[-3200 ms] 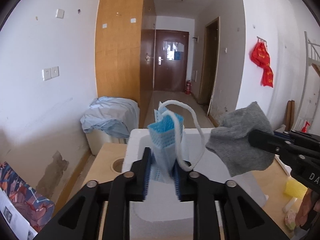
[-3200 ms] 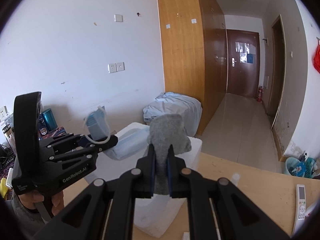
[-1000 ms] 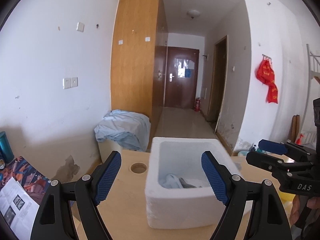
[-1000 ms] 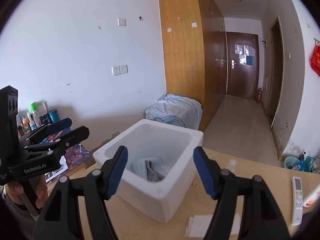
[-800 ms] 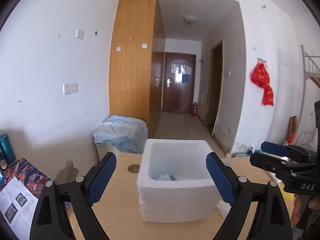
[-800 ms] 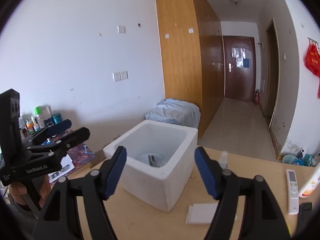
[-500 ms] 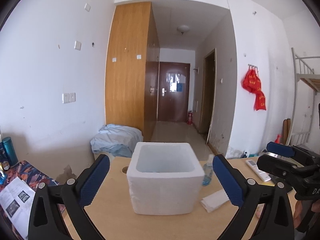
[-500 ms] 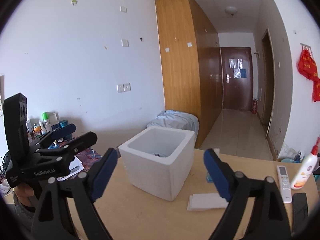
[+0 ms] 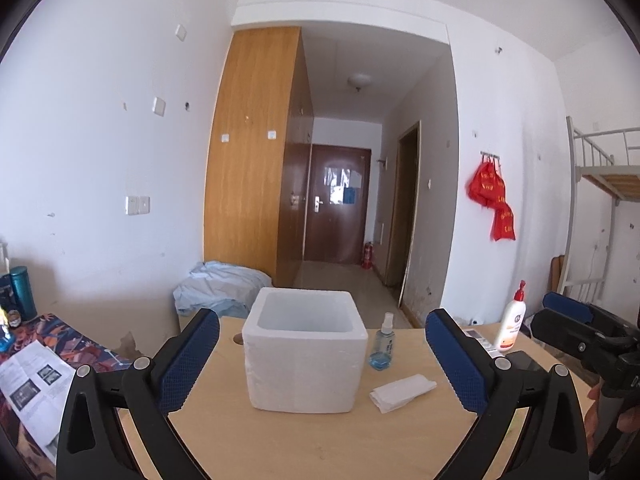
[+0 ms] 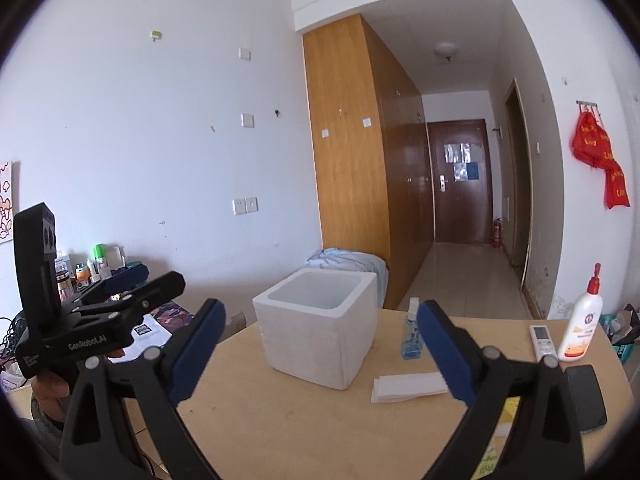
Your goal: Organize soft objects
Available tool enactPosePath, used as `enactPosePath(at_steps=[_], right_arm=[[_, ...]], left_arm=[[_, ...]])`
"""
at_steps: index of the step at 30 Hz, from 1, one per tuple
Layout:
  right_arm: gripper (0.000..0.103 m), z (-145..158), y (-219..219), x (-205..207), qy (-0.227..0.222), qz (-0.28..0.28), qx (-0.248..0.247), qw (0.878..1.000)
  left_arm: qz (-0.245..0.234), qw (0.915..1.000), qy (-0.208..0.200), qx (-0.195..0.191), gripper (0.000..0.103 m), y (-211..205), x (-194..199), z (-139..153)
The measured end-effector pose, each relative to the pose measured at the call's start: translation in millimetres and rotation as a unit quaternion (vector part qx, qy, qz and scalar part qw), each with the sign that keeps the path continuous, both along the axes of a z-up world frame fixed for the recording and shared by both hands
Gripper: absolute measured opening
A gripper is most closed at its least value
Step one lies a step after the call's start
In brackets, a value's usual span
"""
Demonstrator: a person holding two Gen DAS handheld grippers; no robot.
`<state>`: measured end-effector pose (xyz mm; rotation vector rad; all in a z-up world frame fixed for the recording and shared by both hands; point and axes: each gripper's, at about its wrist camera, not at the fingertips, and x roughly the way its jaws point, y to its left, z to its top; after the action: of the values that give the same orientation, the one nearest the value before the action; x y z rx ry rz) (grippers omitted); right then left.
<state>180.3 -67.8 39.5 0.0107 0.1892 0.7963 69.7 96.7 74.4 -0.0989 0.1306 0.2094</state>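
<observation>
2 claws [image 9: 322, 356] [image 10: 322, 350] released, just widened, empty; square white foam box [image 9: 305, 364], smooth wooden table [image 9: 320, 440].

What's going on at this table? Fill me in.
A person holds a two-finger gripper in each hand, tidying soft things into the white foam box on the wooden table. Right now the left gripper and right gripper are both open and empty, jaws just widened, and both sit short of the box. From here the box's inside can't be seen. A folded white cloth lies on the table beside the box, near a small spray bottle.
</observation>
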Motion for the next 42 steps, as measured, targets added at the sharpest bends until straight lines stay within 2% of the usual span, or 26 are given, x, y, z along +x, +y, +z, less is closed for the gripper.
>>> enactPosePath(at_steps=[6, 18, 28, 33, 42], right_arm=[[0.098, -8, -2, -20, -0.024, -0.024, -0.003, 0.999], [0.098, -26, -35, -24, -0.016, -0.079, 0.003, 0.997], [0.098, -53, -60, -17, 0.013, -0.12, -0.011, 0.993], [0.098, -58, -69, -15, 0.025, -0.139, -0.013, 0.99], [0.098, -70, -82, -3, 0.057, -0.185, -0.026, 0.981]], left_arm=[[-0.001, 1.0, 0.004, 0.007, 0.103, -9, -6, -4], [-0.051, 0.9986, -0.003, -0.012, 0.103, -27, 10, -28], [-0.091, 0.9953, -0.007, -0.034, 0.103, -40, 23, -56], [-0.116, 0.9923, 0.009, -0.042, 0.103, -50, 39, -65], [-0.149, 0.9879, 0.035, -0.023, 0.103, -73, 65, -72]])
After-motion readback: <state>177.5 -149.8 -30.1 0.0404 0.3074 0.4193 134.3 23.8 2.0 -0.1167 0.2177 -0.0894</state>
